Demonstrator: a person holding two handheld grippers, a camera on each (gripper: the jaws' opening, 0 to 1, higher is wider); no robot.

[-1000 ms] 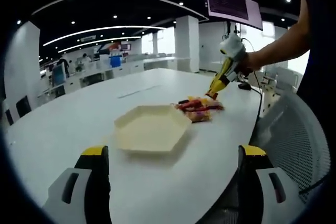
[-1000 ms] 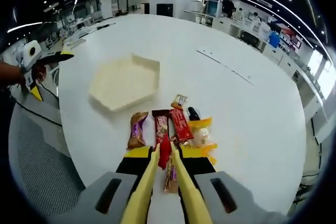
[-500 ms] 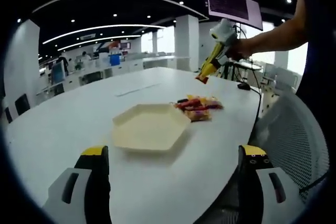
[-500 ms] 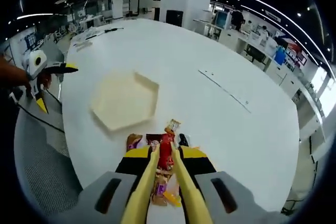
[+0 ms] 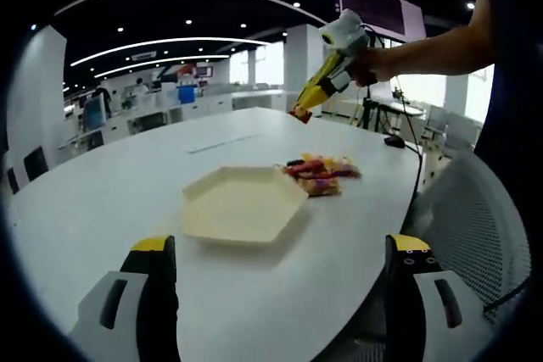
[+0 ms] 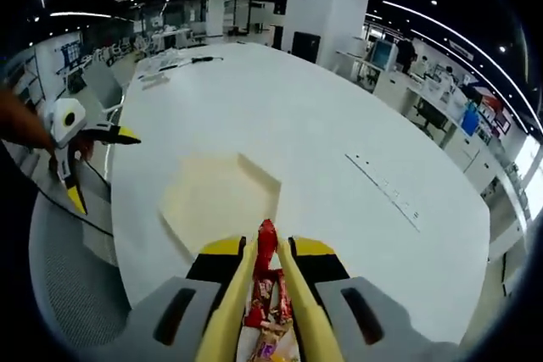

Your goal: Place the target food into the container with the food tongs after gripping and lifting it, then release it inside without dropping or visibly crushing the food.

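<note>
Right claw (image 6: 266,247) grasps a red snack bar (image 6: 266,242) above the hexagonal tray (image 6: 219,199); left claw (image 5: 280,247) released, snack pile (image 5: 321,174) beside tray

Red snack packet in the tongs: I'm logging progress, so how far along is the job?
Gripping and lifting look done: the yellow food tongs hold the red snack packet raised above the white table. In hand: carrying it toward the cream hexagonal tray. Left: releasing it inside the tray, which holds nothing yet.

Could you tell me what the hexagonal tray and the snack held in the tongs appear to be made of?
Tray: matte cream, thin raised rim; probably moulded pulp or plastic, hard to tell. Snack: glossy red wrapper, likely plastic film, pinched between the yellow tongs.
</note>
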